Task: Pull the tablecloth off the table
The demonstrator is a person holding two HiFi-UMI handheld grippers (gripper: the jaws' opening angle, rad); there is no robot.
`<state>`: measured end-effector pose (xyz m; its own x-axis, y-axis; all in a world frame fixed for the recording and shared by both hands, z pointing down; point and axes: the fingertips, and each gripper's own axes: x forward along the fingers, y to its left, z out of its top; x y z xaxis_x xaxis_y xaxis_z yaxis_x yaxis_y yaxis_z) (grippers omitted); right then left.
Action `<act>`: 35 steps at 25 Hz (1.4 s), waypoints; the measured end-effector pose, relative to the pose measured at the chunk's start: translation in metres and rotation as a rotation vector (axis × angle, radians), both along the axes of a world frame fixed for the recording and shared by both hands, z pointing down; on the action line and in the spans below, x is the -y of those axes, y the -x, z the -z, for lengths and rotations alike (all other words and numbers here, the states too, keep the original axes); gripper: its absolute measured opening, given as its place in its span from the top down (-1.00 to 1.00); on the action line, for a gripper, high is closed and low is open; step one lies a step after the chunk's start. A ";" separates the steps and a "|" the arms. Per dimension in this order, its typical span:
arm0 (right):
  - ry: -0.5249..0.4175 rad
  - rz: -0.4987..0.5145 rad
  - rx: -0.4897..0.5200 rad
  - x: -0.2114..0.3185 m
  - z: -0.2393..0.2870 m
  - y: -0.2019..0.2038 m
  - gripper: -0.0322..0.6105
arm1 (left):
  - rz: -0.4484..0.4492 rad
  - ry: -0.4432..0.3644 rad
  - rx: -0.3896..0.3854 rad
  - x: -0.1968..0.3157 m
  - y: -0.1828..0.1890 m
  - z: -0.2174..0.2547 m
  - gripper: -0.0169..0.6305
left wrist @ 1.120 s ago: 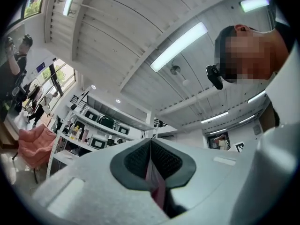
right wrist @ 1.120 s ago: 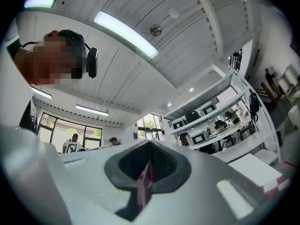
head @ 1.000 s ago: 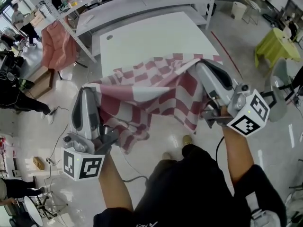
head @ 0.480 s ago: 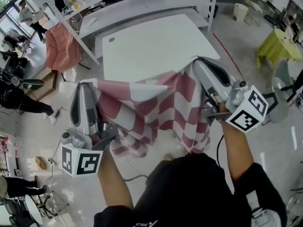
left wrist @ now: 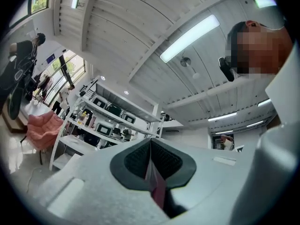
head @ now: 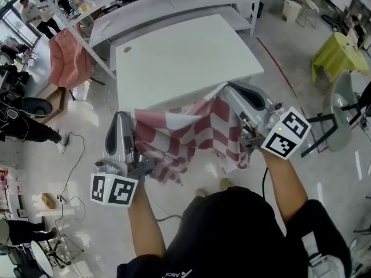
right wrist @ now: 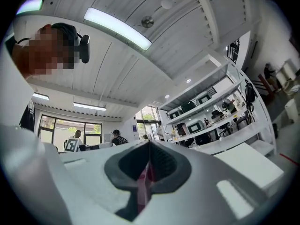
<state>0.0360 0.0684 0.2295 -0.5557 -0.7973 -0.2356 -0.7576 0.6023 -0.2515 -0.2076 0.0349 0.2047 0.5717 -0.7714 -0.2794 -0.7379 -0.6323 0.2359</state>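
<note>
The red-and-white checked tablecloth [head: 185, 135] hangs bunched between my two grippers, just in front of the near edge of the white table [head: 185, 51]. The table top shows bare white. My left gripper [head: 123, 120] is shut on the cloth's left corner; in the left gripper view a red strip of tablecloth [left wrist: 158, 189] is pinched between the dark pads [left wrist: 136, 161] of the left gripper [left wrist: 151, 146]. My right gripper [head: 231, 92] is shut on the right corner. In the right gripper view a strip of tablecloth [right wrist: 143, 184] runs down from the closed right gripper [right wrist: 150, 150].
A white shelving rack [head: 174, 4] stands behind the table. A pink cloth [head: 61, 59] hangs at the left and cables [head: 75, 161] lie on the floor. At the right are a grey chair [head: 339, 109], a yellow-green covered stand [head: 336, 54] and a white bin [head: 293, 10].
Both grippers have drawn back toward me and closer together. The cloth has slid off the table top and now hangs bunched in front of its near edge.
</note>
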 end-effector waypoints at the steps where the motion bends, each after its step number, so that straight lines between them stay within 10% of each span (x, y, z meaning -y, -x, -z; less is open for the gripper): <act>1: 0.003 -0.004 -0.010 0.002 -0.002 -0.002 0.89 | -0.002 0.012 0.002 0.003 -0.003 -0.005 0.91; 35: 0.034 -0.069 -0.113 0.014 -0.032 -0.010 0.89 | -0.024 0.049 0.016 0.020 -0.011 -0.026 0.91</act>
